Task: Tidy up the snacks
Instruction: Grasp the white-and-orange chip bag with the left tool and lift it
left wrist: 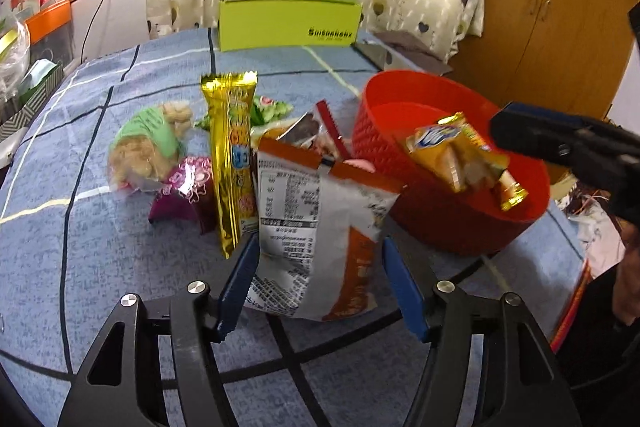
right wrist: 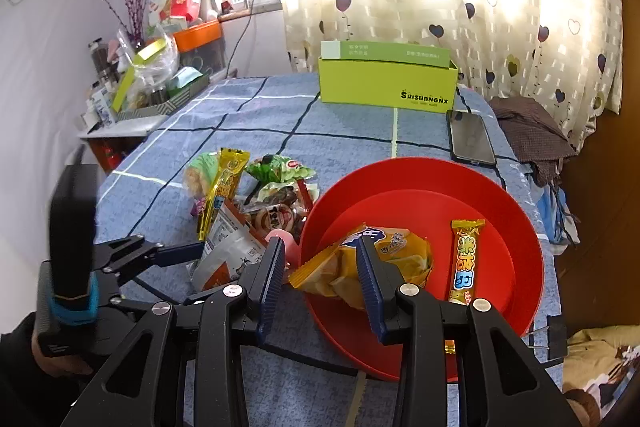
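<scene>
Left hand-held gripper (left wrist: 320, 259): jaws wide apart around the white-and-orange snack bag (left wrist: 320, 235), which stands between the fingers; contact cannot be confirmed. Right hand-held gripper (right wrist: 320, 267): jaws parted, straddling the yellow snack packet (right wrist: 400, 255) at the rim of the red bowl (right wrist: 524, 239). The bowl also holds a gold bar (right wrist: 464, 263). Remaining snacks lie mid-surface (right wrist: 280, 123), just beside the bowl.
</scene>
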Action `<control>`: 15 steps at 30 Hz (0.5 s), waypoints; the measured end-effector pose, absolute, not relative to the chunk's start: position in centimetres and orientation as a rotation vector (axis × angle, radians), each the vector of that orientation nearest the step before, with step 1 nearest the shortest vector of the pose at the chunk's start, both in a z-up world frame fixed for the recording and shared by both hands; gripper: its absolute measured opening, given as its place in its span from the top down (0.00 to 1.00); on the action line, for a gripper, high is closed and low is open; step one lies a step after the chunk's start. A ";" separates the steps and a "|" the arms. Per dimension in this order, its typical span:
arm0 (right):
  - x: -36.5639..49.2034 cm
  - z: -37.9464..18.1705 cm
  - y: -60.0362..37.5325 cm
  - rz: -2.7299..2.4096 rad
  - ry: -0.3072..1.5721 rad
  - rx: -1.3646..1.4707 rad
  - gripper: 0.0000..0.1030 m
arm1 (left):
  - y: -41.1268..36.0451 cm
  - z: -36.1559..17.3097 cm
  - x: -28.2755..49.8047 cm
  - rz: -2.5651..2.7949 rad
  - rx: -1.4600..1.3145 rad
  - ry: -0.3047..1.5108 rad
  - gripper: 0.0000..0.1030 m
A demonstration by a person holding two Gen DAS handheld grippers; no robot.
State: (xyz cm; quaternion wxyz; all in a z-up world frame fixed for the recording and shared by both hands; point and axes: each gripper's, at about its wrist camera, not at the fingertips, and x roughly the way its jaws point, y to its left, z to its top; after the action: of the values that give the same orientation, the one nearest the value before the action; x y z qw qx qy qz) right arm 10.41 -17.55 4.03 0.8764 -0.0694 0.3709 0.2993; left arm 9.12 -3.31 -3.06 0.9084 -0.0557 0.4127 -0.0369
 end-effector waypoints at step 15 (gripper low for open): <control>10.3 3.9 -17.4 0.631 0.777 -0.153 0.66 | -2.6 -4.2 8.9 -0.093 -0.196 0.893 0.42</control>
State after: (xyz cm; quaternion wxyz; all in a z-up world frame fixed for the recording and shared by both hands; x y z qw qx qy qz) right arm 10.30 -17.36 3.92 0.8745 -0.0733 0.3723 0.3020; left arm 8.92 -2.59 -4.17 0.8964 -0.0946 0.4307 -0.0451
